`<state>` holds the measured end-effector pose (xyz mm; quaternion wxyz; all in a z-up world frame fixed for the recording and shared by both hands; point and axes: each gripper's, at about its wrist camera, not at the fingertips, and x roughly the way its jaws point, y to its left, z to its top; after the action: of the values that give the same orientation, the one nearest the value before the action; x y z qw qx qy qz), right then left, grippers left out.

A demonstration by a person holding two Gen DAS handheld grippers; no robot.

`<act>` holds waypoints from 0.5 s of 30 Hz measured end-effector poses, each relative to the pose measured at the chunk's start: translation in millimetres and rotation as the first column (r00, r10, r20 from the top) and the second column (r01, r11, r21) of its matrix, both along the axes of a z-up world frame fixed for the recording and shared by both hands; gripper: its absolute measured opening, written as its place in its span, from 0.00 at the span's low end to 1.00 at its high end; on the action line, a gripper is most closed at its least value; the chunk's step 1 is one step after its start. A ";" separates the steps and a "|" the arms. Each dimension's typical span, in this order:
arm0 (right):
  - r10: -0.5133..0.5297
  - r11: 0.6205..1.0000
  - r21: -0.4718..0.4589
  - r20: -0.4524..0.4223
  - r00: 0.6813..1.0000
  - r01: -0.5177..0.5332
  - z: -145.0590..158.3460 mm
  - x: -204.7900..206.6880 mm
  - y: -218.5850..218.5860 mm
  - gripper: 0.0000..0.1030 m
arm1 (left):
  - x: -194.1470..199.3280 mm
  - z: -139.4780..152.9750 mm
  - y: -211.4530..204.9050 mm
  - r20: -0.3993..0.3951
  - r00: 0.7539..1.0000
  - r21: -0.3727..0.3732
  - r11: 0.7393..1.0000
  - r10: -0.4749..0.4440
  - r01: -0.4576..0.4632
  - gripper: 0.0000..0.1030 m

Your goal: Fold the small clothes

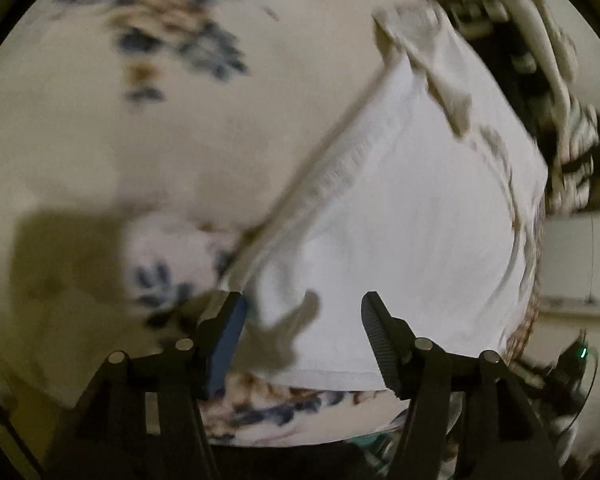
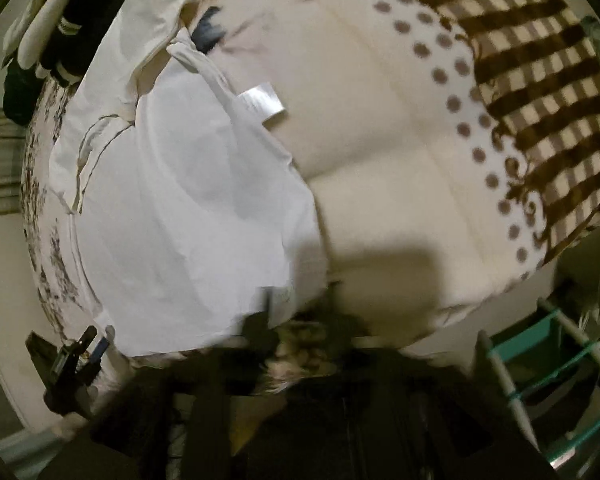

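Bare cream floral bedspread [image 1: 80,152] left of flat white garment [image 1: 400,220]: passable. Brown checkered blanket [image 2: 540,92] blocks far right.

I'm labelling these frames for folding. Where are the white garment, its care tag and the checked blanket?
white garment [image 2: 188,208]: right wrist view, middle of the flat cloth.
care tag [image 2: 262,103]: right wrist view, centre of the tag.
checked blanket [image 2: 540,92]: right wrist view, brown-and-cream checks.

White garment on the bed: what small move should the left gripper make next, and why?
Probably lower the left gripper and close on the near hem of the white garment. Its fingers stand open over that edge, holding nothing, and the garment lies spread on the floral blanket.
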<state>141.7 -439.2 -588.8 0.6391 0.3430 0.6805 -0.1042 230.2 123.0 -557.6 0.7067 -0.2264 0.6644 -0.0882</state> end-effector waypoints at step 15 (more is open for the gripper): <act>0.075 0.990 0.110 0.081 0.994 -0.083 -55.0 23.8 11.6 0.05 | -8.1 6.4 -26.7 0.037 0.988 0.055 0.988 -0.149 0.147 0.03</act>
<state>165.5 -427.6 -643.8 0.6478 0.3551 0.6734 -0.0269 222.1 96.3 -551.2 0.7173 -0.1561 0.6670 -0.1278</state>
